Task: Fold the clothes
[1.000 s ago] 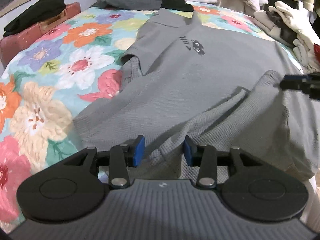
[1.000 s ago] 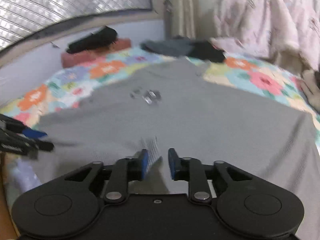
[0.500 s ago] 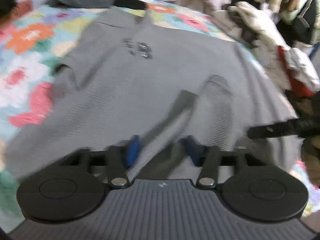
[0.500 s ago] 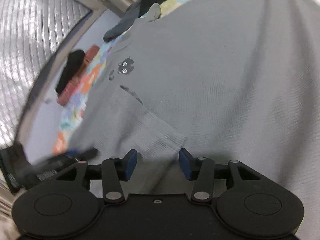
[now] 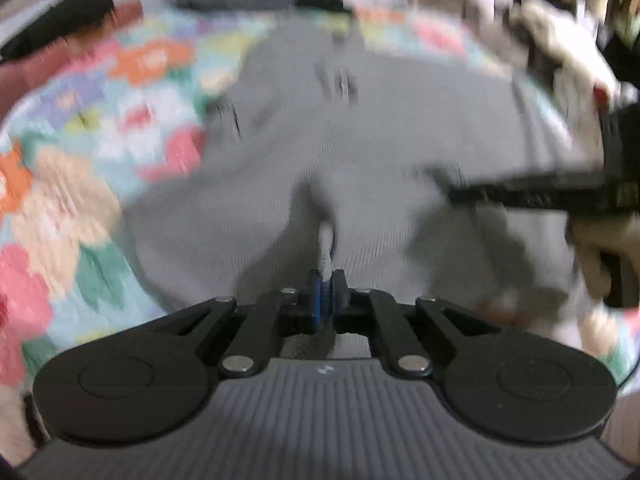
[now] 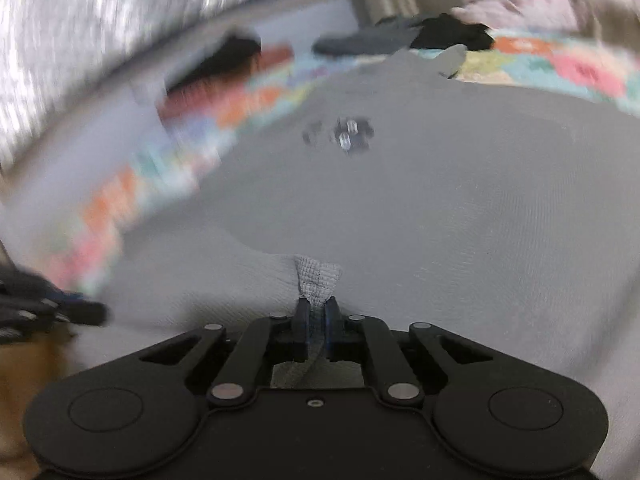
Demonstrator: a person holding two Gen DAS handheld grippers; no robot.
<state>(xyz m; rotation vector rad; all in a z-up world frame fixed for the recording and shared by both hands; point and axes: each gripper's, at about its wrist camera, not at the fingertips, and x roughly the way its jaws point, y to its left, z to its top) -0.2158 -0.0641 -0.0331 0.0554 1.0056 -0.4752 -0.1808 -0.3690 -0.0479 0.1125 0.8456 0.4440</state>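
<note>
Nearest the left wrist camera, the left gripper (image 5: 327, 292) has its blue-padded jaws clamped on a thin pinch of the grey ribbed-knit shirt (image 5: 360, 152), with a small ridge of cloth standing up just beyond the pads. The log's motion reads as a slight opening, yet the pads press on the fabric. Nearest the right wrist camera, the right gripper (image 6: 316, 316) has its jaws closing, and the pads already pinch a ribbed tab of the same shirt (image 6: 440, 200), which pokes up between them.

Beyond both grippers the shirt lies spread flat on the bed with the floral bedspread (image 5: 80, 152), its lower part folded up over the body. The small dark cartoon print (image 6: 352, 134) on the chest sits further up, blurred. In the left view the right gripper (image 5: 452, 194) reaches in from the right edge over the fabric.

Farthest away, dark folded garments (image 6: 404, 38) lie past the collar, a black item rests on a reddish-brown box (image 5: 68, 60) at the left, and pale clothes (image 5: 560, 40) are heaped at the right.
</note>
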